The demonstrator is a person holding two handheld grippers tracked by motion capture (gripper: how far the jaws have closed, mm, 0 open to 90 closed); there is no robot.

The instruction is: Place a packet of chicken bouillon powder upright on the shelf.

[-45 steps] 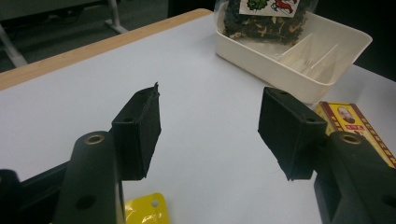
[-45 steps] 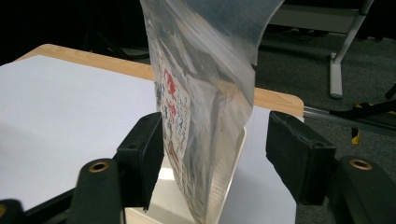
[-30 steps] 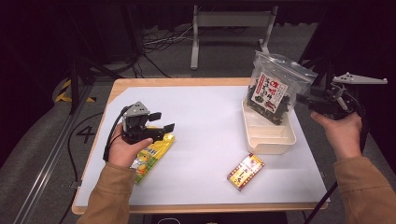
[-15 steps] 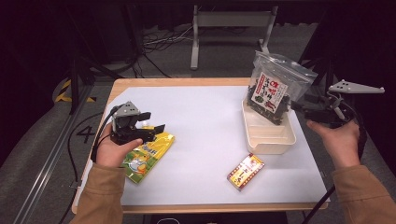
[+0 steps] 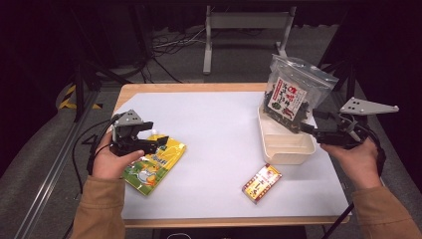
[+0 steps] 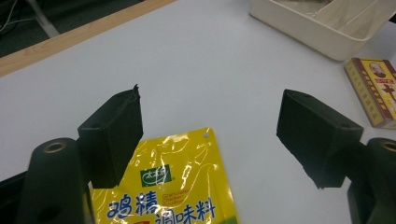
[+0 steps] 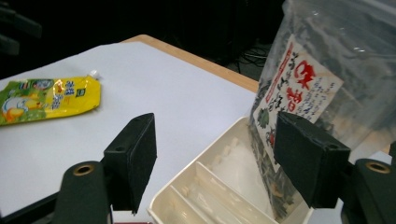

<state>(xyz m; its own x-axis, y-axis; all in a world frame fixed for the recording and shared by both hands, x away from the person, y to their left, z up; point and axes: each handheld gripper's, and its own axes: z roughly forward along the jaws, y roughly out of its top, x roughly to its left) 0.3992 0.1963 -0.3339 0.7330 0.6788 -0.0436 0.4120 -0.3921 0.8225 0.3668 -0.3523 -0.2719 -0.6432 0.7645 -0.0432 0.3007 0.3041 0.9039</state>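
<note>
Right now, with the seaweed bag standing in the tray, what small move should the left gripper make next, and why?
Probably ease the left gripper down and forward over the yellow seasoning pouch. Its fingers are open, hovering above the pouch's top edge without touching it, and the tray has free compartments beside the seaweed bag.

open table (image 5: pixel 219 134) mid-way (tray (image 5: pixel 286 144) and bag (image 5: pixel 293 92) block right).

We see the left tongs (image 5: pixel 158 140) over the top end of the yellow sachet (image 5: pixel 152 164), jaws apart, just been opening, nothing gripped; right tongs (image 5: pixel 309 127) beside the seaweed bag (image 5: pixel 293 92) standing in the cream tray (image 5: pixel 288 149), jaws apart, also just opening; small red-yellow box (image 5: pixel 262 182) lies on the tabletop (image 5: pixel 214 129).
</note>
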